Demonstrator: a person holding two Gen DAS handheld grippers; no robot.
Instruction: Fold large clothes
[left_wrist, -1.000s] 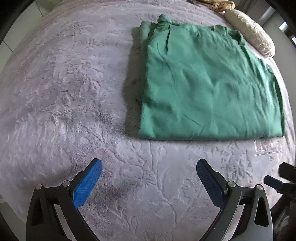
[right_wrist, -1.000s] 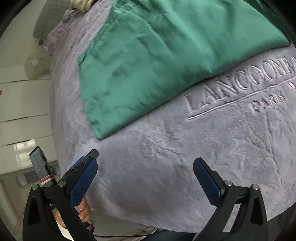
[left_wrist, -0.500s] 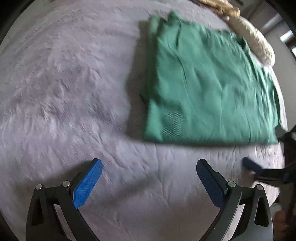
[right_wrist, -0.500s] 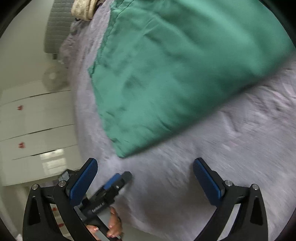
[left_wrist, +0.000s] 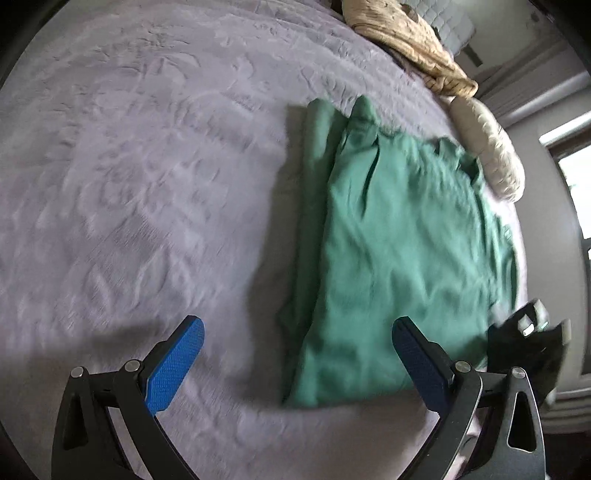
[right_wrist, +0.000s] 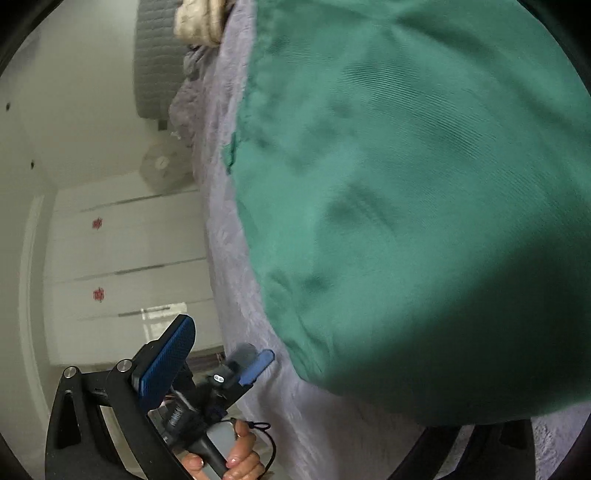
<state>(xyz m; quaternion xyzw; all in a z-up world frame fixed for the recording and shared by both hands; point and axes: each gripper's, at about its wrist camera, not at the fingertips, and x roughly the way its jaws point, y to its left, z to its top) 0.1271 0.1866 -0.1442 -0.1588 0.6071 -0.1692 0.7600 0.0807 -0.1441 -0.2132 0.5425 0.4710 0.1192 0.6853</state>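
A green garment (left_wrist: 399, 236), folded into a long rectangle, lies on the lilac plush blanket (left_wrist: 129, 166). My left gripper (left_wrist: 295, 363) is open and hovers over the garment's near left corner, which lies between its blue pads. In the right wrist view the green garment (right_wrist: 406, 203) fills most of the frame. My right gripper (right_wrist: 295, 369) is low at the near right corner with its jaws closing. Its left pad (right_wrist: 166, 358) is clear of the cloth, and the right finger is hidden under the cloth's edge. The right gripper (left_wrist: 524, 332) shows blurred in the left wrist view. A hand (right_wrist: 229, 458) holds the left gripper (right_wrist: 251, 365).
A beige knitted throw (left_wrist: 406, 40) and a cream pillow (left_wrist: 487, 147) lie at the far end of the bed. The blanket's edge (right_wrist: 229, 258) drops off beside the garment. Beyond it stand white wardrobe doors (right_wrist: 129, 258) and a fan (right_wrist: 162, 166).
Both grippers have closed in on the garment's near edge. The left view swung right, bringing the corner between its pads. The right gripper sank, and the cloth now hides its right finger.
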